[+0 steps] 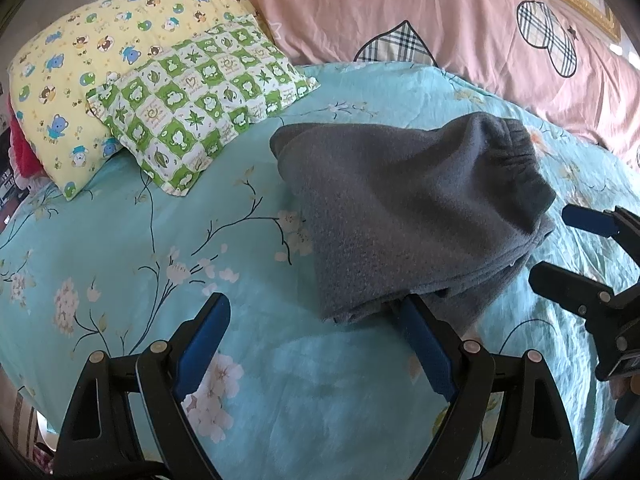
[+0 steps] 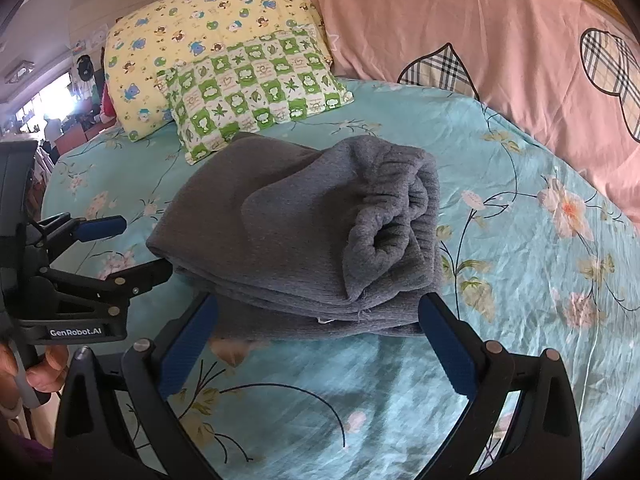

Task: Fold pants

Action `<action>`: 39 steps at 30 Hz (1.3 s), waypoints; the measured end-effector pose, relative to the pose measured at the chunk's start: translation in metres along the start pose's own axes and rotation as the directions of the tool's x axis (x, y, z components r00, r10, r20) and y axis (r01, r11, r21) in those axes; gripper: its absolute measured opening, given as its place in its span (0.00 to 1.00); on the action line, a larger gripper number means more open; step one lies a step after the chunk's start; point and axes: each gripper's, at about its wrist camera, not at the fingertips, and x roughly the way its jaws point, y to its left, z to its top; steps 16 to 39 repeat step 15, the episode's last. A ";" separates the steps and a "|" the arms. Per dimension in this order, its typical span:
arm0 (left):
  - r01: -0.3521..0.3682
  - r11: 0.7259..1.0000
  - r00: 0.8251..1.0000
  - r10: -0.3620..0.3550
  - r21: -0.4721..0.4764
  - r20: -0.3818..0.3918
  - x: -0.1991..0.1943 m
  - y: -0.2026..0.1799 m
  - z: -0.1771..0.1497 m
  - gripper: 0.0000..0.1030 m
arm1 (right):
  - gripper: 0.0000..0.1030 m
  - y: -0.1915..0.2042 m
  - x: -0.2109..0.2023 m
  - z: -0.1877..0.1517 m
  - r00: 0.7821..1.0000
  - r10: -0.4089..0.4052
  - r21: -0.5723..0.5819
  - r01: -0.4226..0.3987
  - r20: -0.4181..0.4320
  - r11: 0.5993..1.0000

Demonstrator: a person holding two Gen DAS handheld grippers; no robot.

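- Bed (image 1: 120,240): covered by one turquoise floral sheet; one pink quilt (image 1: 440,20) lies along its far right side.
- Pillows, two, far left: a yellow one (image 1: 100,60) with a green-checked one (image 1: 200,100) leaning on it.
- Pants (image 2: 300,232): one grey folded bundle at mid-bed. Only the right wrist view shows the rolled waistband opening at its right end.
- Left claw (image 1: 316,312): spread wide, empty, right fingertip touching the bundle's near edge.
- Right claw (image 2: 320,308): spread wide, empty, at the bundle's near edge.

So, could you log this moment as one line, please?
pants: folded on bed | left gripper: open | right gripper: open
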 end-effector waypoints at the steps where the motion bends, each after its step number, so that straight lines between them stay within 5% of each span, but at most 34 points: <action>1: 0.007 1.000 1.000 -0.006 -0.002 0.001 0.000 0.000 0.001 0.85 | 0.97 -0.001 0.000 0.000 1.000 -0.002 0.002 0.002 0.000 1.000; 39: 0.007 1.000 0.999 -0.008 0.026 0.050 -0.001 -0.009 0.017 0.85 | 0.97 -0.007 0.002 0.002 1.000 0.002 0.044 -0.002 0.015 0.999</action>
